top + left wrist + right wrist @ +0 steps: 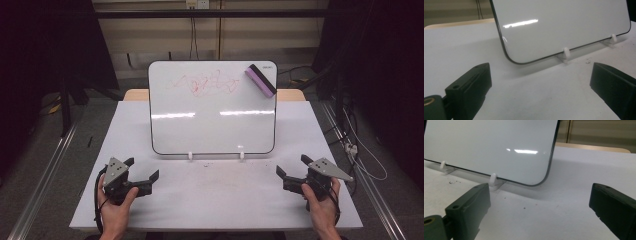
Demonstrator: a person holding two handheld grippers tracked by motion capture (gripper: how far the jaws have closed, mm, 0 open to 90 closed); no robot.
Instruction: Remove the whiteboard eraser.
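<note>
A whiteboard (212,115) leans upright on two white feet in the middle of the table, with red scribble (207,84) near its top. A purple and black eraser (260,80) sticks to its upper right corner. My left gripper (142,169) rests open at the near left, nothing between its jaws. At the near right my right gripper (291,165) is open too and holds nothing. In the left gripper view the whiteboard's lower left corner (514,58) stands ahead of my left gripper (540,85). The right gripper view shows the lower right corner (541,181) beyond my right gripper (540,205).
The white table (215,195) carries faint dark specks (215,165) in front of the board. White feet (566,54) (494,181) prop the board's bottom edge. Metal rails and cables (370,170) run on the floor at both sides.
</note>
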